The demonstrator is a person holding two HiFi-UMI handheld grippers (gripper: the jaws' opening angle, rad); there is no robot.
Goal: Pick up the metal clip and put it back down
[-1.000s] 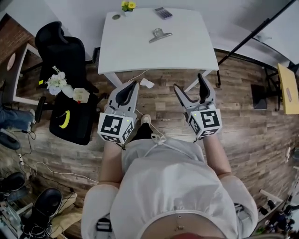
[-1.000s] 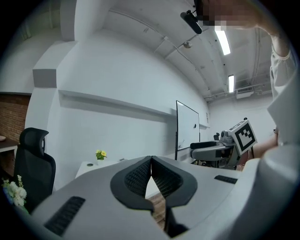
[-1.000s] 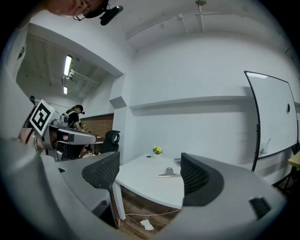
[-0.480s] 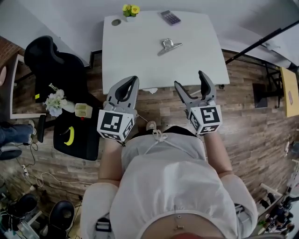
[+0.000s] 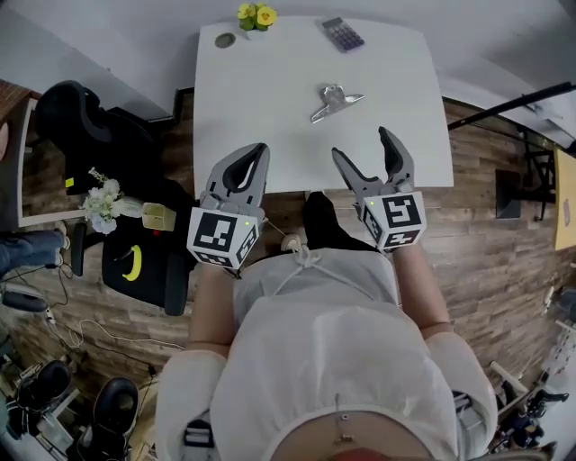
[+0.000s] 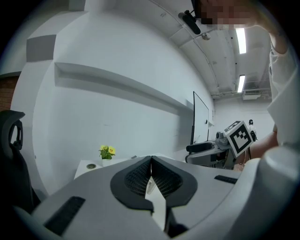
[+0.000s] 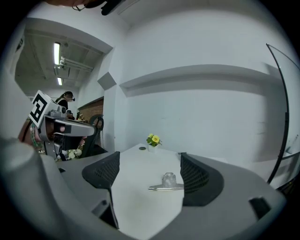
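Observation:
The metal clip (image 5: 335,99) lies flat on the white table (image 5: 261,99), right of the table's middle. In the right gripper view the clip (image 7: 167,183) sits ahead, between the two jaws but well beyond them. My right gripper (image 5: 362,146) hovers open over the table's near edge, short of the clip, with nothing in it (image 7: 150,161). My left gripper (image 5: 252,155) is shut and empty, also at the near edge, to the left of the clip. Its pads meet in the left gripper view (image 6: 151,171).
At the table's far edge stand a small pot of yellow flowers (image 5: 254,15), a calculator (image 5: 343,34) and a small round dish (image 5: 224,40). A black office chair (image 5: 94,135) and a black stool with a banana (image 5: 132,262) stand left of the table.
The person has stepped toward the table. Both grippers now reach over its near edge, and the clip is closer to the right gripper. Jaw states are unchanged.

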